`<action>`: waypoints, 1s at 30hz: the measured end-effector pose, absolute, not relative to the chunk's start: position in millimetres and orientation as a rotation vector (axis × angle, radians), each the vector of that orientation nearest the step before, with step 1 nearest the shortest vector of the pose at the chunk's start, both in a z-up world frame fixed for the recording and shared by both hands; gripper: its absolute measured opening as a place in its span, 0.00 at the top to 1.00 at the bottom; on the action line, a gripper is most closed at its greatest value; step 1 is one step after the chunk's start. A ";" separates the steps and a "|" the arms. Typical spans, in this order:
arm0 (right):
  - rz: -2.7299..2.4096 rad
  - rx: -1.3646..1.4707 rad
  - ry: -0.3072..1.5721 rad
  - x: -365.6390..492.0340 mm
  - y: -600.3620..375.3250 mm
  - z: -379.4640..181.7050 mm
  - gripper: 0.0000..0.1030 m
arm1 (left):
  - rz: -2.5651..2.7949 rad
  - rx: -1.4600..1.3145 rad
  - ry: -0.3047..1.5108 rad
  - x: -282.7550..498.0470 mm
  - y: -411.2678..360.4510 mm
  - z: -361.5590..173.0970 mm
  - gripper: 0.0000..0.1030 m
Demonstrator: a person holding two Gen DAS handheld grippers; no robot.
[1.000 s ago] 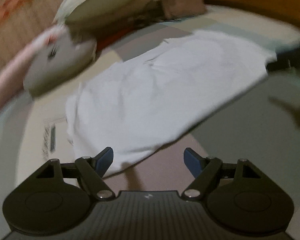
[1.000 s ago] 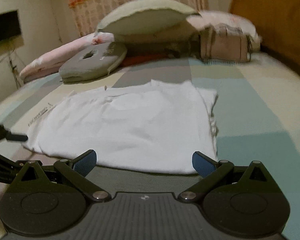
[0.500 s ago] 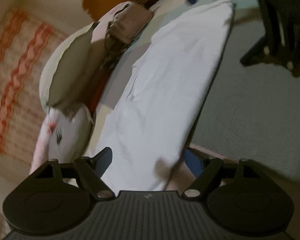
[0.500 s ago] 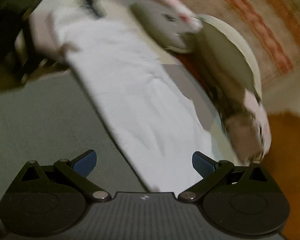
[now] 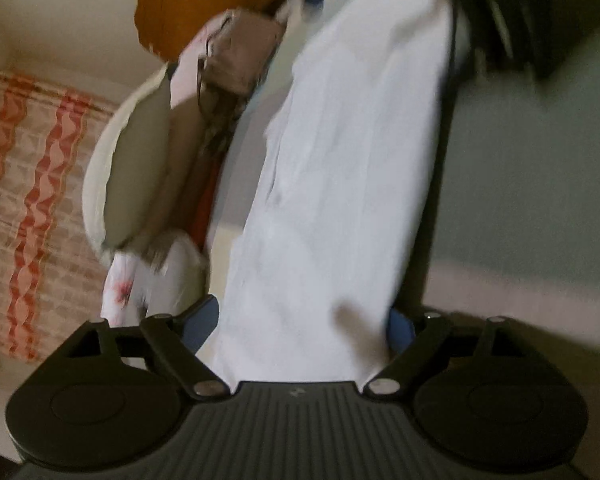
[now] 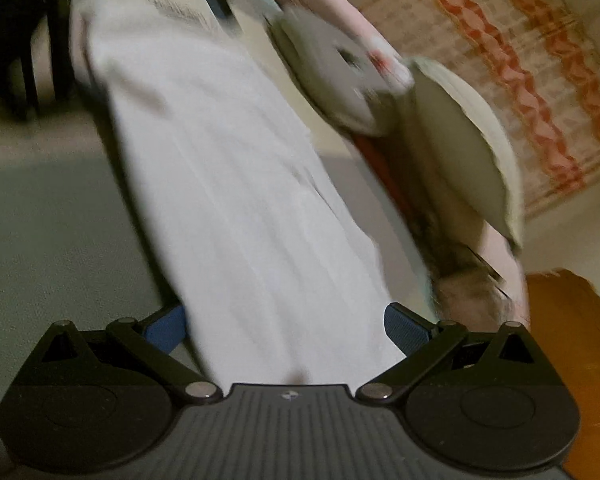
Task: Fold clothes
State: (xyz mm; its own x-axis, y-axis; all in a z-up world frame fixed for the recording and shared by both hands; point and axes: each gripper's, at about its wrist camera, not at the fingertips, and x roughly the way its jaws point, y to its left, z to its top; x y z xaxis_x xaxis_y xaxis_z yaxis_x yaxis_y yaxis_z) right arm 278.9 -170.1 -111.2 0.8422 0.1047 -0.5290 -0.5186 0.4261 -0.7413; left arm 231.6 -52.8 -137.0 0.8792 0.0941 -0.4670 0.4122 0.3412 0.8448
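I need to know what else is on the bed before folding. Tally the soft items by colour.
White: 1, the folded white T-shirt
Grey: 1, the round grey cushion with a hole
Beige: 1, the large beige pillow
Pink floral: 1, the pink floral pillow
Brown: 1, the brown bundle, too blurred to identify
Total: 5

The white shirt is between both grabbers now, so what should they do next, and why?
Probably close both on the cloth. The white shirt lies flat on the bed, its ends between the open fingers of the left gripper and right gripper; the left's jaws have just been opening.
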 end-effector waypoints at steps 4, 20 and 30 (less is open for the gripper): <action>0.324 -1.010 0.485 289.0 -204.4 -112.3 0.00 | -0.192 1.185 0.541 237.1 -38.0 -132.6 0.16; 0.377 -1.102 0.396 293.8 -180.8 -120.0 0.00 | -0.216 1.433 0.432 247.3 -53.7 -151.8 0.17; 0.408 -1.198 0.343 291.6 -183.4 -130.2 0.06 | -0.210 1.451 0.463 246.2 -60.3 -161.3 0.39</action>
State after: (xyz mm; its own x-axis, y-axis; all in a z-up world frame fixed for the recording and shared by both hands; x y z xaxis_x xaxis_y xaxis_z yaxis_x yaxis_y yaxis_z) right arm 291.6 -183.4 -130.2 0.8770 0.1230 -0.4644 -0.4786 0.3076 -0.8224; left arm 246.2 -60.3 -161.3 0.8943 0.1379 -0.4256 0.4113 0.1209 0.9034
